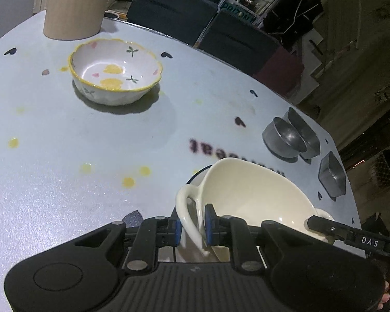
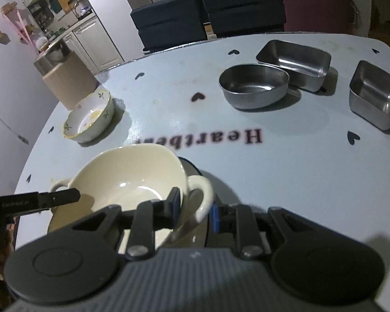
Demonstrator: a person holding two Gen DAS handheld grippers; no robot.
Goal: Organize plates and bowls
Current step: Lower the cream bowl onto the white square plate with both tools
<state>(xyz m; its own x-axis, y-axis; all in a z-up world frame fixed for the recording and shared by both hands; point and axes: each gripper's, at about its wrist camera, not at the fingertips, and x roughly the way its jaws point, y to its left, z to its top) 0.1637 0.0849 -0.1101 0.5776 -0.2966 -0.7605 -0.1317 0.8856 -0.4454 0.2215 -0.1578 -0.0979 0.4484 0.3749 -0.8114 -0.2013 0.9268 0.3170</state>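
Observation:
A cream two-handled bowl point(image 1: 247, 195) point(image 2: 127, 174) hangs tilted just over the light blue table point(image 1: 65, 156). My left gripper point(image 1: 193, 227) is shut on its left handle point(image 1: 187, 208), blue pads pressing either side of the loop. My right gripper point(image 2: 196, 210) is shut on the right handle point(image 2: 202, 195). Each view shows one finger of the other gripper at the far handle. A dark plate edge point(image 2: 192, 167) shows under the bowl. A floral bowl with a yellow rim point(image 1: 117, 70) point(image 2: 88, 119) stands farther back on the table.
A round steel bowl point(image 2: 252, 88), a rectangular steel dish point(image 2: 293, 62) and a square steel dish point(image 2: 377, 96) sit at the table's right. A beige ribbed container point(image 1: 72, 7) stands at the far left corner. Dark chairs point(image 2: 169, 20) line the far edge.

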